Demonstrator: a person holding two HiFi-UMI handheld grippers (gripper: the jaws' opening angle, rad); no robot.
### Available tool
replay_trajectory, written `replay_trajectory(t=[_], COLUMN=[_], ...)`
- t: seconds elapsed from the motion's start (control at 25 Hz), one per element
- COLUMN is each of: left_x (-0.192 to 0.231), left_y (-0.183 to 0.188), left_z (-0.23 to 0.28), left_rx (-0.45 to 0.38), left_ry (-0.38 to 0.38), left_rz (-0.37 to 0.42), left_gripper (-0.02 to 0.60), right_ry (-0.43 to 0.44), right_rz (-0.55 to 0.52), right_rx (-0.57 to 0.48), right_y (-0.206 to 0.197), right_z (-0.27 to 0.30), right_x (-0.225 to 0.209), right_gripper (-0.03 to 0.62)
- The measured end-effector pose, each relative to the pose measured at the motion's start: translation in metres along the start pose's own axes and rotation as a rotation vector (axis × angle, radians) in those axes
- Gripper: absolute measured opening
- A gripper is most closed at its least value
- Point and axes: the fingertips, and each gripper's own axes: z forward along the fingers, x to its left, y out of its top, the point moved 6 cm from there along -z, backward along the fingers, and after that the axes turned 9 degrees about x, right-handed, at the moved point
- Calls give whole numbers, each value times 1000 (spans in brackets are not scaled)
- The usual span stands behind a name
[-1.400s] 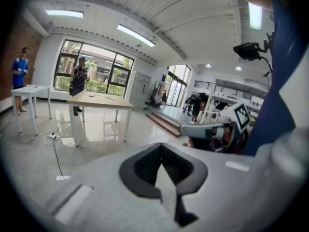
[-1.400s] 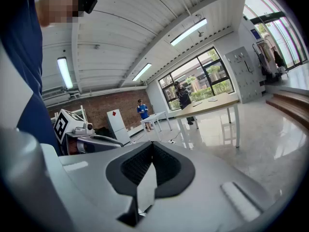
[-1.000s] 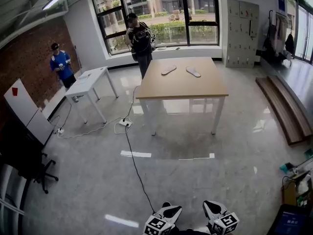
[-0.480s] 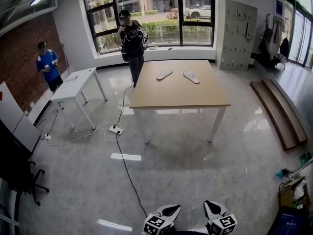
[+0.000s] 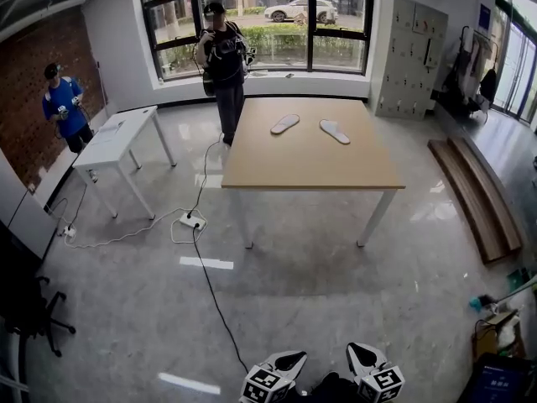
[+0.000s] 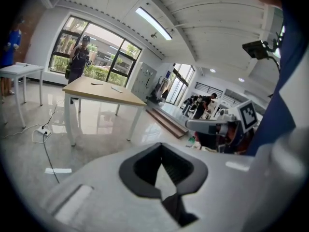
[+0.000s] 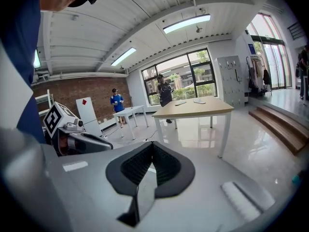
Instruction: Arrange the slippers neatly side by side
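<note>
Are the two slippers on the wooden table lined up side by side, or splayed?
Splayed: one pale flat slipper and its mate lie apart on the wooden table, at diverging angles.

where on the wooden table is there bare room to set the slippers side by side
The table is bare over its near half, from the left slipper and right slipper to the front edge. The gap between them is free. A person stands at the far left corner.

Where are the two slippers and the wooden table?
left slipper [image 5: 285, 124]: head view, middle of its sole.
right slipper [image 5: 333, 131]: head view, middle of its sole.
wooden table [image 5: 302, 163]: head view, bare top near the front.
</note>
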Motion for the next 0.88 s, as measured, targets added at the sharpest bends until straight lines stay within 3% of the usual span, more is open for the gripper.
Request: replay_trajectory(t=[0.4, 0.88], left_x=[39, 73], left_y=[37, 134], left_z=[21, 89], left_rx=[-3, -22], left_ry=[60, 163], left_rz=[-30, -27], left_gripper=[3, 3], right_ry=[81, 159], right_rz=[-6, -7], right_rx=[9, -18], right_y=[36, 107], right_z=[60, 119], right_x=[-28, -128], right_gripper=[8, 8])
